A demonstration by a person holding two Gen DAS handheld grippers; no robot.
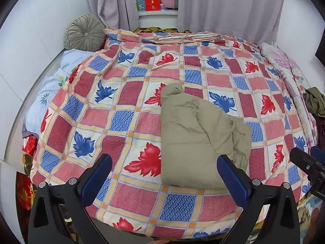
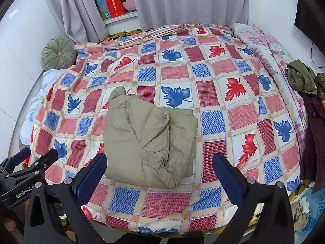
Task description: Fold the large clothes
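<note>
Right now both my grippers are empty: left gripper (image 1: pixel 164 174) has its jaws spread wide, right gripper (image 2: pixel 159 172) the same, neither touching cloth. Khaki padded garment (image 2: pixel 149 140) lies folded into a bulky packet on the leaf-patterned quilt (image 2: pixel 213 93), straight ahead of my right jaws and between them in line of sight; from my left jaws it sits ahead and slightly toward the right finger. Judging by shape, the fold looks mostly done, maybe one tidy-up left. Risks: the stuffing is puffy, so the top flap could spring open if I pinch only the upper layer; a shallow bite on the near edge could drag the packet and rumple the quilt under it; closing too deep might catch the quilt along with the garment. The two grippers are near each other, so they could collide if both go for the same edge. Containers: none on the bed; red box (image 2: pixel 113 3) and other items sit on the far ledge behind the curtains (image 2: pixel 182 2), contents not readable. Loose olive cloth (image 2: pixel 301 76) is piled far right, well apart.
</note>
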